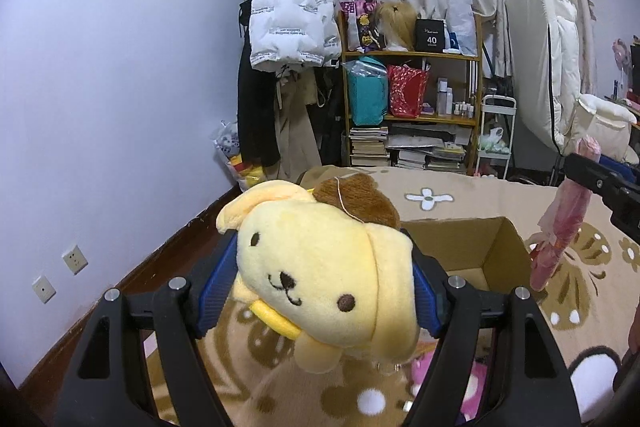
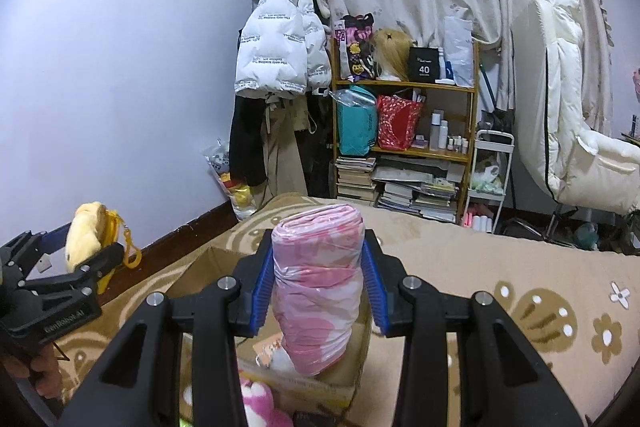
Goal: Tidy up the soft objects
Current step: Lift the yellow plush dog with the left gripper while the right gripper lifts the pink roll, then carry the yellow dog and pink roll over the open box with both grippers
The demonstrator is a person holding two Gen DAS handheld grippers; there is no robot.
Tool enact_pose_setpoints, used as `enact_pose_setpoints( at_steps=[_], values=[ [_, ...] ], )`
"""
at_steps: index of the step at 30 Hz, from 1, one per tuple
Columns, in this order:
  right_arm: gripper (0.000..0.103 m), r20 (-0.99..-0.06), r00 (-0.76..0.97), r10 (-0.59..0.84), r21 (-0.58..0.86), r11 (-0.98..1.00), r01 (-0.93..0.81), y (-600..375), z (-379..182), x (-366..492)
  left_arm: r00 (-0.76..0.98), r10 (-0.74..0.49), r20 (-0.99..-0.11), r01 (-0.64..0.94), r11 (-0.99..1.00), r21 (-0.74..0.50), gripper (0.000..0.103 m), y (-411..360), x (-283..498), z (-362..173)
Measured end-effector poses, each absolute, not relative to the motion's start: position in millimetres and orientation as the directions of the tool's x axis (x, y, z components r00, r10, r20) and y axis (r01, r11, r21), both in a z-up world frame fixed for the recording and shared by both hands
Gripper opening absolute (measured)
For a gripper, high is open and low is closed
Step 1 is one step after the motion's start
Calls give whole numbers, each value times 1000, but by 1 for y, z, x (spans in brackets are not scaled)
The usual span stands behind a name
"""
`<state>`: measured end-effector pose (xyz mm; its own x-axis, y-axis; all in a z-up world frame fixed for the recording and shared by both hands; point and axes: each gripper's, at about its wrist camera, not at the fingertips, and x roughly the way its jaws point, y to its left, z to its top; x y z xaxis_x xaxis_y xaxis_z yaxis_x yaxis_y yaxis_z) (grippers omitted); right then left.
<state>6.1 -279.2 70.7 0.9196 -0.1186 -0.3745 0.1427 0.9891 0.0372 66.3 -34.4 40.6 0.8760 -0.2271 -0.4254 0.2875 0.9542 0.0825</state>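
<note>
Item 1: yellow plush dog toy with brown beret (image 1: 320, 267). Held aloft in left hand-held gripper (image 1: 320, 281), blue pads (image 1: 218, 279) pressed against both sides of the head, stuffing visibly squeezed inward. Positioned above the flower-patterned beige blanket on the bed (image 1: 460, 195), just left of the open brown cardboard box (image 1: 472, 247). Yellow plastic clip and strap hanging from it in the right wrist view. Judged light, soft, compressible; not fragile. Best grip: across the head or body, not by ear, cap or strap, which would likely swing or slip.

Item 2: pink-and-white soft roll wrapped in thin clear plastic (image 2: 318, 283). Clamped upright between blue pads of right hand-held gripper (image 2: 318, 287), suspended over the box opening. Judged light, springy; film likely slippery and prone to wrinkling, so a firm mid-length grip appears safest. Contents under film not identifiable.

Item 3: cardboard box, flaps open, resting on the bed. Interior partly hidden; some packaging visible inside.

Item 4: pink-and-white fluffy plush (image 2: 256, 403), lying at the near side of the box, partly hidden; inside or just outside cannot be told.

Background: wooden shelf unit with books and bags (image 2: 404, 147); white puffer jacket hanging (image 2: 280, 47).
</note>
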Motion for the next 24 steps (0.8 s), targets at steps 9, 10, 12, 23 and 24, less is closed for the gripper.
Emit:
enact_pose_setpoints(
  at_steps=[9,10,12,23,24],
  values=[
    [43,-386,916,-106,33,991,129,-284,58,45,866,-237,-440,325,936,137,75,-70,97,28],
    [43,-391,915,-105,32,991,128,-284,56,48,863,-237,-445,329,934,141,75,-72,99,25],
    [43,-396,912,-108,32,991,131,-286,51,53,853,-244,-461,342,929,141,75,-78,103,19],
    [43,-451,886,-107,99,981,168,-310,16,67,815,-273,-512,406,898,168,75,-100,108,-7],
    [43,-453,885,-105,105,980,170,-312,13,67,812,-275,-514,412,895,171,75,-102,108,-9]
  ],
)
